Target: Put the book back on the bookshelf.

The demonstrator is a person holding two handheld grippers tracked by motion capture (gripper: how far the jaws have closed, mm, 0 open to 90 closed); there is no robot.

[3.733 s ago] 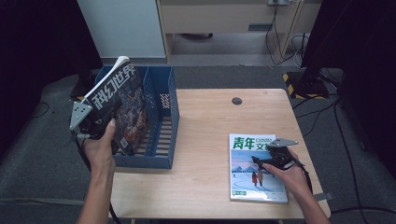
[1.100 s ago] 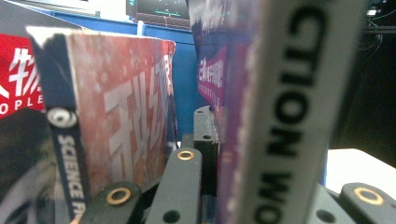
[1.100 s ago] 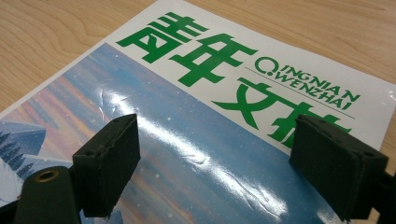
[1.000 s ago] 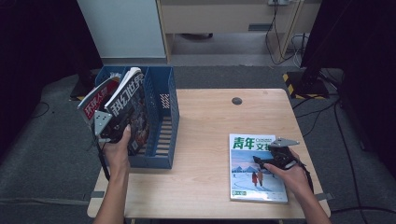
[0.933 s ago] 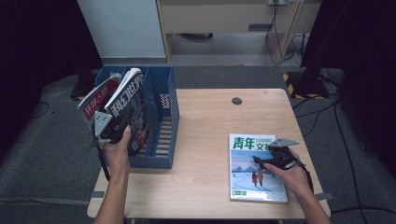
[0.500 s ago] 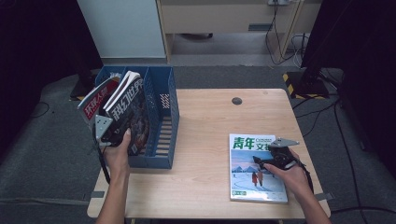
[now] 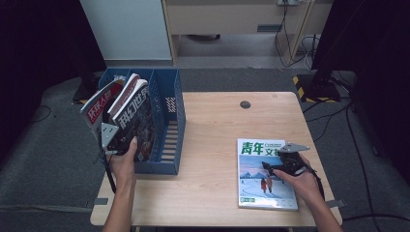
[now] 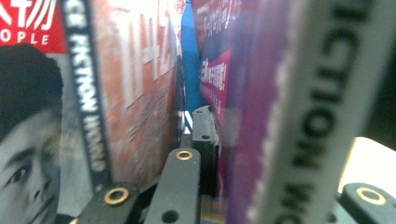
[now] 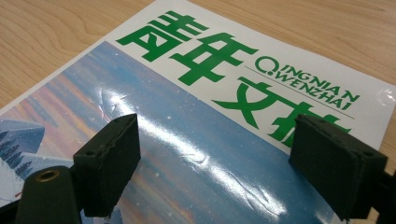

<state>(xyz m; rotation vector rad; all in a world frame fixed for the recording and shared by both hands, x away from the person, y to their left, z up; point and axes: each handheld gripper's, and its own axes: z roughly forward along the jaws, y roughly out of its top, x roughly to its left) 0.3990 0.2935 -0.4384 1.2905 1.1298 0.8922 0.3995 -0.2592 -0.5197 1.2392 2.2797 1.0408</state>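
**Magazine going into the rack, second one on the counter**

Left tongs (image 7: 116, 140) clamped on the lower part of a science-fiction magazine (image 7: 137, 113), which stands upright in the blue file rack (image 7: 169, 121) at the counter's (image 7: 212, 125) left edge. Just beyond the clamped magazine, a red-titled magazine (image 7: 96, 107) leans in the same rack. Right tongs (image 7: 276, 162) spread wide, holding nothing, hovering low over a green-titled magazine (image 9: 196, 107) lying flat on the counter directly beneath them. The two tongs are well apart.
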